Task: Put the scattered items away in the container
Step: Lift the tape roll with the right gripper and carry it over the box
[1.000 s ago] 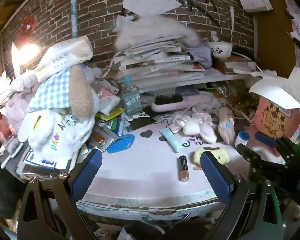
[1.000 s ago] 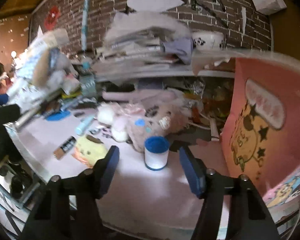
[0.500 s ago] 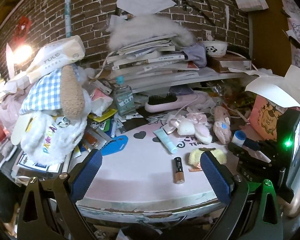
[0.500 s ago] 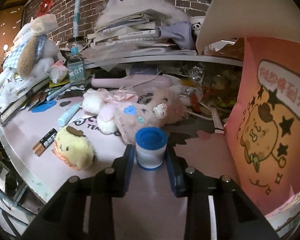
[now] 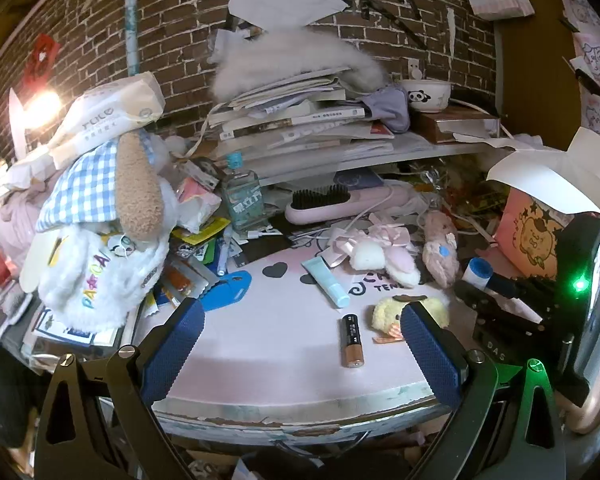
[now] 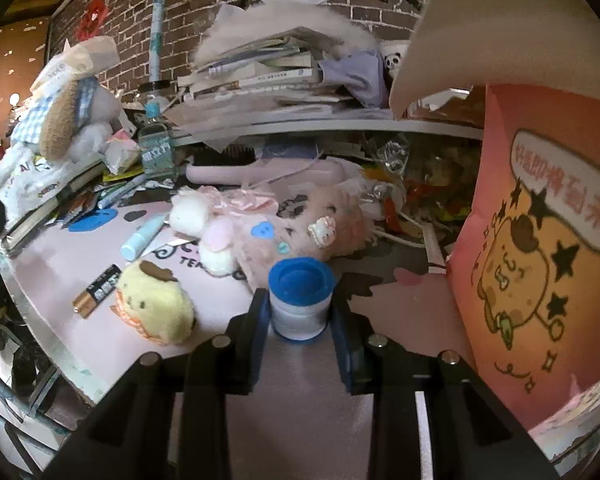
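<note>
The right tongs [image 6: 301, 312] are clamped on a small blue-capped white jar [image 6: 301, 298] standing on the pink tabletop [image 6: 100, 332], just beside the pink cartoon box [image 6: 539, 248]. The left tongs [image 5: 300, 344] hang spread wide near a battery [image 5: 351, 340] and yellow plush [image 5: 395, 312].

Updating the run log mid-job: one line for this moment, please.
right gripper: shut on blue-capped bottle, upright on table | left gripper: open, empty | pink box: beside bottle | battery: loose

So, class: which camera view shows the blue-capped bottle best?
The right wrist view: the blue-capped bottle sits close and central, gripped by the right tool. The left wrist view shows it small, far right.
</note>
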{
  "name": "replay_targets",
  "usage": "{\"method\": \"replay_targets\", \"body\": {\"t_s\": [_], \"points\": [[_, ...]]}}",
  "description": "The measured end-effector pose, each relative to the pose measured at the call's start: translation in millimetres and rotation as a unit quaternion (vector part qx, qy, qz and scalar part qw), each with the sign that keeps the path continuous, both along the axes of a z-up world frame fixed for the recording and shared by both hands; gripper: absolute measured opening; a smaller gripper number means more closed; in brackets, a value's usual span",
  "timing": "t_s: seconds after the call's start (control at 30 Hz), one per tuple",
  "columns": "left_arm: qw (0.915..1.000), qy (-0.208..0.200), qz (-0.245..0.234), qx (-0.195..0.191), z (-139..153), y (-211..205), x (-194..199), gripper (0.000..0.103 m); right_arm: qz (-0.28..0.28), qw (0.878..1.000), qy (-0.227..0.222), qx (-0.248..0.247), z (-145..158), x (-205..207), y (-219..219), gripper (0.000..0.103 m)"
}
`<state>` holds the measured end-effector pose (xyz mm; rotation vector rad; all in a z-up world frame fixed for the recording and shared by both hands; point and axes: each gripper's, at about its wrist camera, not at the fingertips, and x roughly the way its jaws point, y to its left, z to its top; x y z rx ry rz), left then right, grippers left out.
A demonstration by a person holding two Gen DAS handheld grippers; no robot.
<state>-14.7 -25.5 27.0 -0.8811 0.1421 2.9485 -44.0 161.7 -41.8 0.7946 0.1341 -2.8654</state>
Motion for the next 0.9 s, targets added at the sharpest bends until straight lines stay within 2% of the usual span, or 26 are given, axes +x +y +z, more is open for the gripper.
{"method": "replay_targets", "body": {"t_s": [0.23,0.57,0.9], "points": [[1.0000,-0.006,0.001,-0.005,-3,4,0,0.098,0.038,0.999,0.019,-0.027,29,18,-1,0.027],[0.9999,-0.009,-0.004,-0.009,-1,8,2,0.098,0.107,0.991,0.042,-0.071,81,43,-1,0.027],[0.9998,-0.010,-0.011,-0.011,2,15,1,0.098,0.097,0.992,0.053,-0.068,127,53,28,0.027]]}}
